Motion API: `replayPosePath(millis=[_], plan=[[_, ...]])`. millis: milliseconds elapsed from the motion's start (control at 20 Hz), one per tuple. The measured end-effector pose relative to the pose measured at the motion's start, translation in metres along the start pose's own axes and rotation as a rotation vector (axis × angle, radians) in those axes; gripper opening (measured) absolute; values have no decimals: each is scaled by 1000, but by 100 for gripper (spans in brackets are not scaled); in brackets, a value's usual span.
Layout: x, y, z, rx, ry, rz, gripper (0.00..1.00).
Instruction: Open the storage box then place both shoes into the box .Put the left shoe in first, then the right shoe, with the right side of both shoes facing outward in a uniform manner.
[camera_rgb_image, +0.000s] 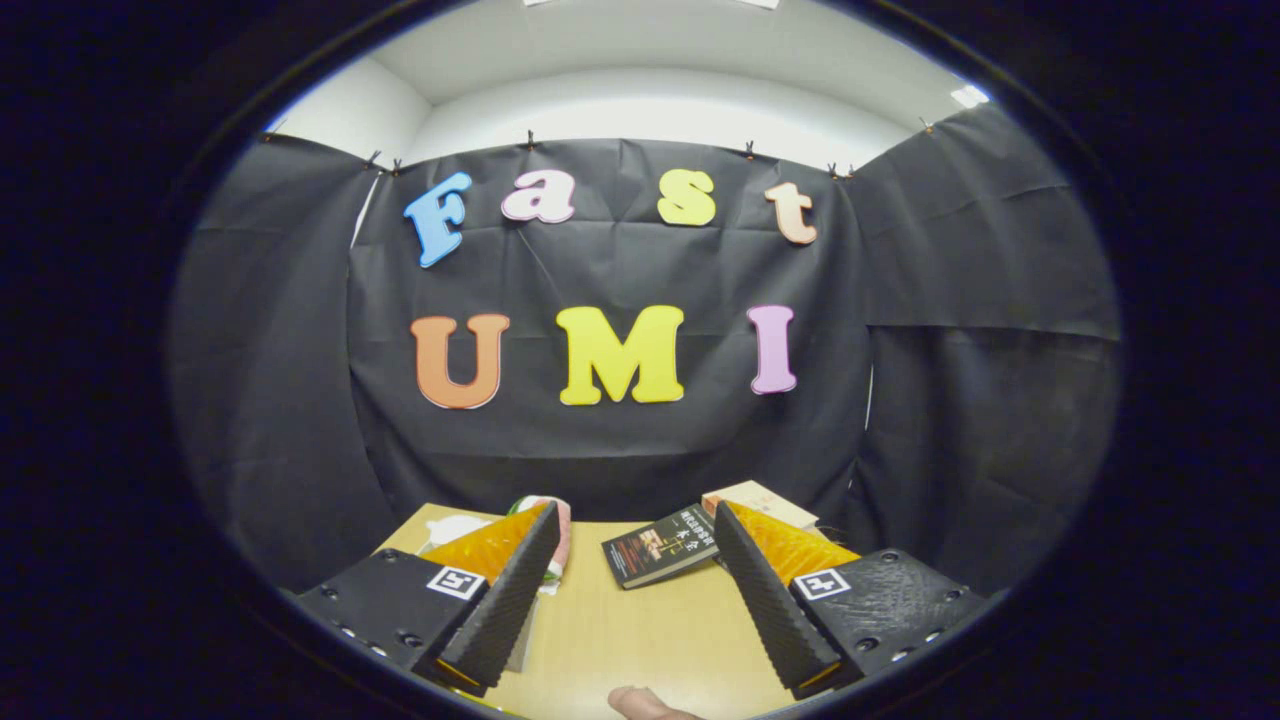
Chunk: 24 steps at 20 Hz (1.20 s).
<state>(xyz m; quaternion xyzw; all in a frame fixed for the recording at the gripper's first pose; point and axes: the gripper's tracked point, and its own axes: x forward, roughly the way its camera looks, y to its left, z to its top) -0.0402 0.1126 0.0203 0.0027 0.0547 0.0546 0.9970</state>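
A black cloth wall (620, 440) closes off the booth on three sides, clipped up along its top edge, with a white wall and ceiling (640, 70) showing above it. Below the cloth lies a light wooden desk (640, 630), seen low and from close by.

The gripper (636, 520) is held level over the near part of the desk, pointing toward the back cloth. Its two fingers (510, 590) are spread wide apart with only bare desk between them, gripping nothing.

Just beyond the gap between the fingers, a dark-covered book (655, 548) lies flat on the desk, angled, its near corner toward the fingers. Behind it, partly hidden by the right finger, sits a pale tan book or flat box (765, 500) near the foot of the cloth.

Behind the left finger something white, pink and green (548, 505) peeks out at the far edge of the desk; it may be one of the shoes, but too little of it shows to tell. A white shape (455, 527) lies just beside it, mostly covered by the same finger. The storage box cannot be made out from this angle.

At the near edge of the desk, between the fingers, the tip of a person's finger (645, 703) pokes into sight
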Motion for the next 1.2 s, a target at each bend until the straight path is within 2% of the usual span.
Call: replayPosePath(millis=[350,1200], plan=[[-1,-21,5,-12,-13,-13,96],[5,22,-7,-78,-1,75,96]])
